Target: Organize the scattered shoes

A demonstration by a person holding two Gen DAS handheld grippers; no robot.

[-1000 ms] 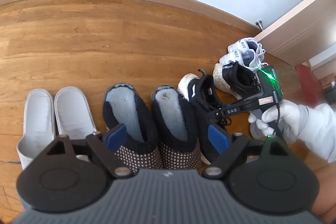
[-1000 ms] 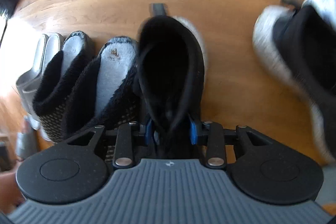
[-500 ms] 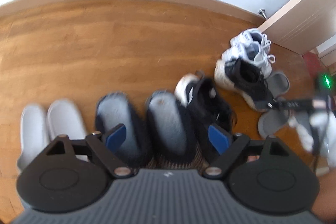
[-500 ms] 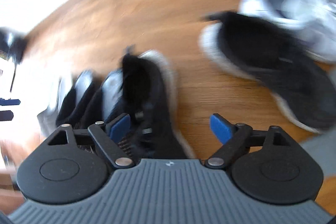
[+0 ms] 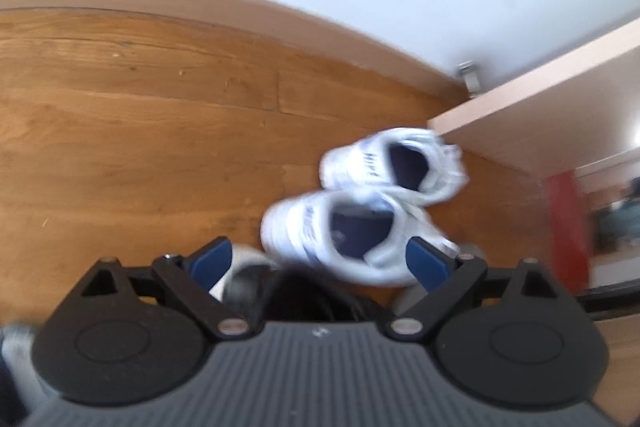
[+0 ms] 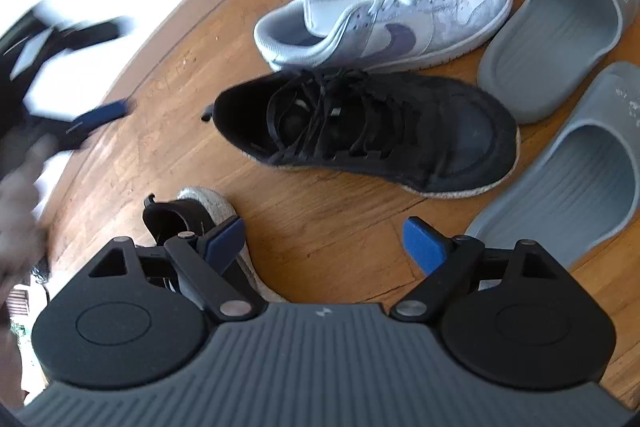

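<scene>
While both sets of jaws stand wide with nothing between them, the right gripper (image 6: 323,241) hovers over bare wooden floor (image 6: 344,227), its blue pads apart. Just beyond it lies a black lace-up sneaker with a pale sole (image 6: 372,131) on its own; a second black sneaker (image 6: 192,217) sits by the left pad. Further out rest two white low-top sneakers with grey swooshes (image 6: 384,15), side by side, and a pair of grey rubber slides (image 6: 560,39) to their right. The left gripper (image 5: 320,261) hangs over the heel of the nearer white sneaker (image 5: 344,231), blurred; its partner (image 5: 396,163) lies beyond, near a pale wooden door (image 5: 540,115).
</scene>
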